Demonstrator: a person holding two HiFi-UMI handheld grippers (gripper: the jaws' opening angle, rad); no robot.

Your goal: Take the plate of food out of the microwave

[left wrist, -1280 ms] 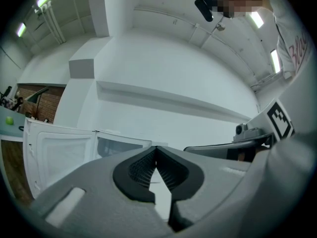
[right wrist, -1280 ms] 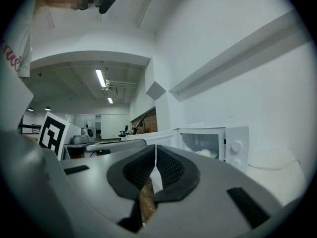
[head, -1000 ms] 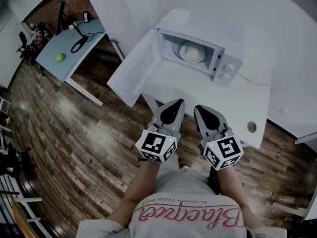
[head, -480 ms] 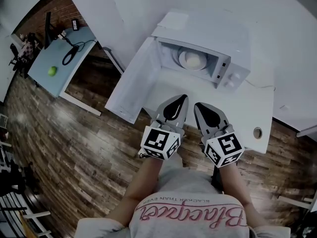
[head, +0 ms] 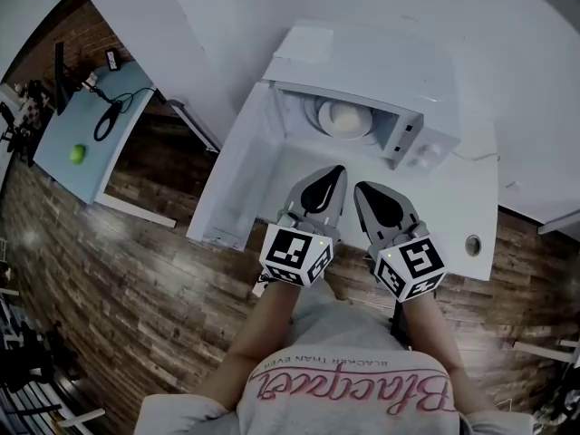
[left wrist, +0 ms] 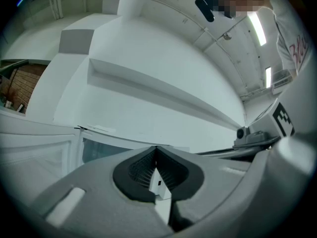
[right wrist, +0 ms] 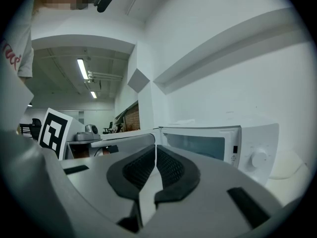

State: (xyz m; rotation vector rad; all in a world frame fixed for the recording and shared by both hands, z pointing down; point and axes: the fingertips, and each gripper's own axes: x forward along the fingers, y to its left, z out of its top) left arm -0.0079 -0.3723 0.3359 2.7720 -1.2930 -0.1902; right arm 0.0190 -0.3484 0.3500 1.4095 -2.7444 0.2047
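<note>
The white microwave point(head: 399, 75) stands on a white table point(head: 453, 202) with its door point(head: 240, 170) swung open to the left. Inside it sits a white plate point(head: 317, 114) with a pale mound of food point(head: 344, 116). My left gripper point(head: 335, 172) and right gripper point(head: 361, 190) hover side by side just in front of the opening, both shut and empty. In the right gripper view the shut right gripper point(right wrist: 156, 148) points at the microwave point(right wrist: 218, 145) and its dial point(right wrist: 258, 158). In the left gripper view the left gripper point(left wrist: 156, 150) is shut, aimed at the wall above the door.
A round cable hole point(head: 473, 245) sits at the table's right front. Far left stands a blue table point(head: 63, 139) with a green ball point(head: 78, 153) and cables. Wooden floor point(head: 136, 279) lies below. A white wall point(head: 507, 25) rises behind the microwave.
The head view has moved in over the microwave, which now looks nearer and larger. Both grippers have moved a little forward toward the opening, still shut.
</note>
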